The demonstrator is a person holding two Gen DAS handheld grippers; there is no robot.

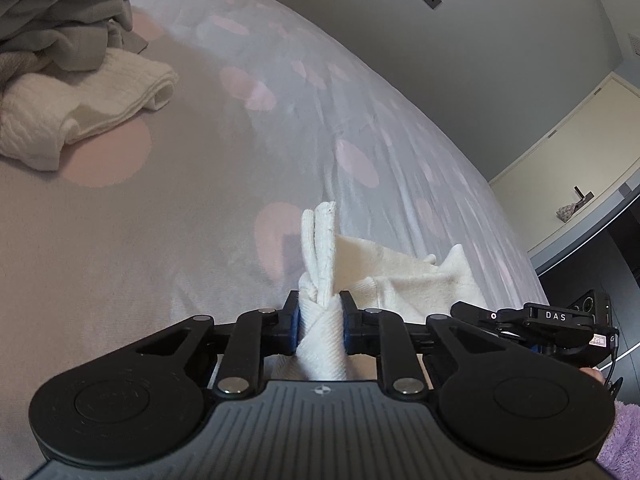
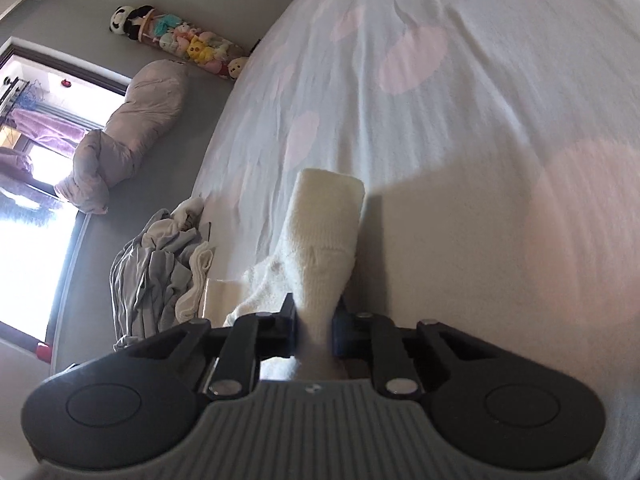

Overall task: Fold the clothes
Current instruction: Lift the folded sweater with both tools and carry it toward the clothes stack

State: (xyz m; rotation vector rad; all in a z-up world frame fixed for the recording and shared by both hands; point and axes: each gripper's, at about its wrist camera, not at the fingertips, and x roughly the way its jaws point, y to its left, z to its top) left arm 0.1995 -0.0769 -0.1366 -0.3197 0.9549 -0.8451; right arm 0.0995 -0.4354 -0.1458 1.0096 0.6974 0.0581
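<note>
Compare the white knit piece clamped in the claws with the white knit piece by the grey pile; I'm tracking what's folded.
The held white garment is pinched upright by the left claw, bunched; the folded white knit lies flat on the bed. The held one is apart from the grey pile; the folded one touches it. Both are white ribbed knit.

The bedsheet [image 1: 208, 208] lies bare across the middle of the left wrist view, open for a gripper to pass. A pile of clothes [image 1: 60, 48] blocks the upper left. In the right wrist view the sheet is bare up the right side; the same pile [image 2: 160, 272] crowds the lower left edge.
</note>
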